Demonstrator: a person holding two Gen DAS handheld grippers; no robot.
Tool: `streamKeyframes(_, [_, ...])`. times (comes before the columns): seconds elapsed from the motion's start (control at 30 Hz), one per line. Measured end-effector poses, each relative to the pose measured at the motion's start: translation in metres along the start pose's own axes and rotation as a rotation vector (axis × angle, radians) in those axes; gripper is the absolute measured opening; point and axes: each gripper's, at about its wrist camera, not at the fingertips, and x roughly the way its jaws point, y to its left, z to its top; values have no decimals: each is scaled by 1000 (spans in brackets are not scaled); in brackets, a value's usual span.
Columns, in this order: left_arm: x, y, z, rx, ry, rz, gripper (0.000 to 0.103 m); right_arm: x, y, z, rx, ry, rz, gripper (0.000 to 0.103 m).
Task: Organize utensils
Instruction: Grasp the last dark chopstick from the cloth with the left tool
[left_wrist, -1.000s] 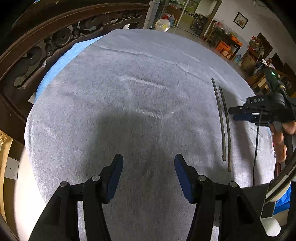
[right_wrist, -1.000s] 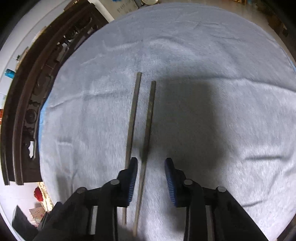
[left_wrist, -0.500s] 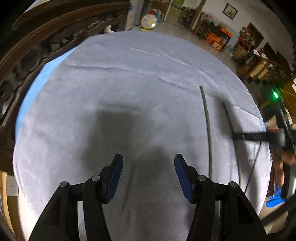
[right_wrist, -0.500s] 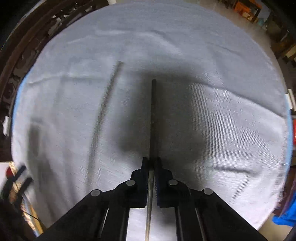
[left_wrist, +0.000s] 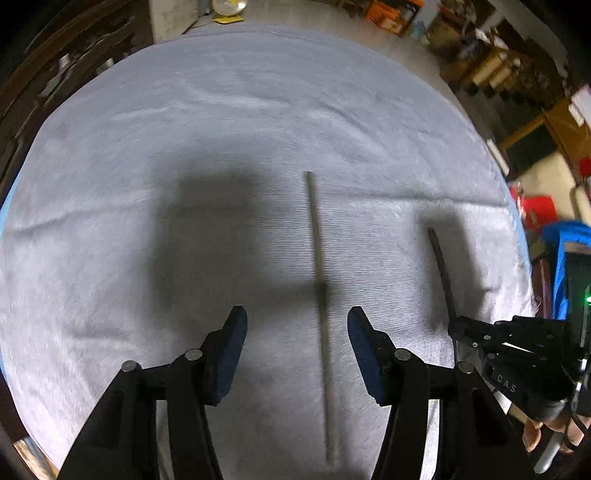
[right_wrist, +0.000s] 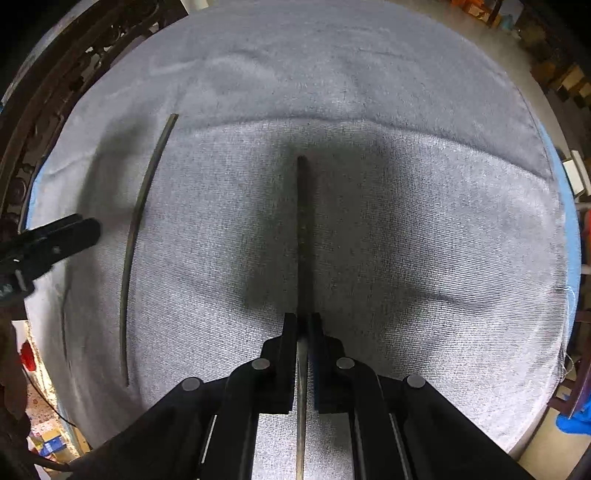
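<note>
Your right gripper (right_wrist: 303, 325) has its black fingers (right_wrist: 288, 332) pressed onto a long, thin dark chopstick (right_wrist: 302, 236), pinching it partway along its length so that the stick runs straight out ahead between the blue-lined pads and also trails back under the gripper body. The front tip of this held chopstick sits over the round surface covered in grey woven cloth (right_wrist: 406, 184), near the middle of that cloth.

Your left gripper (left_wrist: 297, 336) hangs above the same grey cloth (left_wrist: 184, 129) with its fingers (left_wrist: 232, 332) spread wide and nothing between them. The second thin dark chopstick (left_wrist: 320, 295) lies flat on the cloth, running lengthwise through the gap between those spread fingers, closer to the right-hand one; the fingers do not touch it.

In the right wrist view that loose chopstick (right_wrist: 135, 236) lies well to the left of the held one, roughly parallel to it, with the tip of your left gripper (right_wrist: 62, 236) just beside it on its far side. In the left wrist view your right gripper (left_wrist: 480, 334) sits to the right of the loose chopstick, clamping the other stick (left_wrist: 441, 269).
</note>
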Motion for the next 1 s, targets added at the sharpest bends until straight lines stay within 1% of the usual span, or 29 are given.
streamKeyframes(0.03, [5,-7,2,10,16,11,46,0,-3,0,1,1,6,7])
streamKeyframes(0.07, [10,-10,3,20,31,23,43,-1,-7,2,-2,3,7,7])
streamKeyframes(0.13, [20,-15,6,26,64,41,41,-1,-18,5,-7,3,5,7])
streamKeyframes(0.17, [25,-17,7,27,77,56,37,0,-15,7,-8,3,4,7])
streamKeyframes(0.2, [28,-18,7,31,88,62,36,0,-16,8,-8,4,6,7])
streamKeyframes(0.23, [29,-22,7,60,73,85,32,-1,-15,8,-6,4,9,7])
streamKeyframes(0.27, [30,-24,7,75,82,112,19,-1,-9,7,-5,5,12,7])
streamKeyframes(0.3, [31,-23,7,83,83,139,10,-1,-2,5,-5,5,14,7])
streamKeyframes(0.33, [31,-21,7,88,88,139,6,0,-2,5,-5,6,16,7])
streamKeyframes(0.43, [28,-12,3,109,116,120,5,-1,-6,8,-5,10,21,7])
streamKeyframes(0.57, [22,9,-14,143,154,156,5,0,-11,9,-3,14,29,7])
streamKeyframes(0.7, [16,27,-32,169,205,179,5,1,-7,10,-24,41,-1,7])
streamKeyframes(0.87, [12,45,-53,227,296,200,5,5,-1,6,-88,145,-41,7])
streamKeyframes(1.0, [12,53,-57,219,327,191,6,9,5,11,-119,221,-81,8])
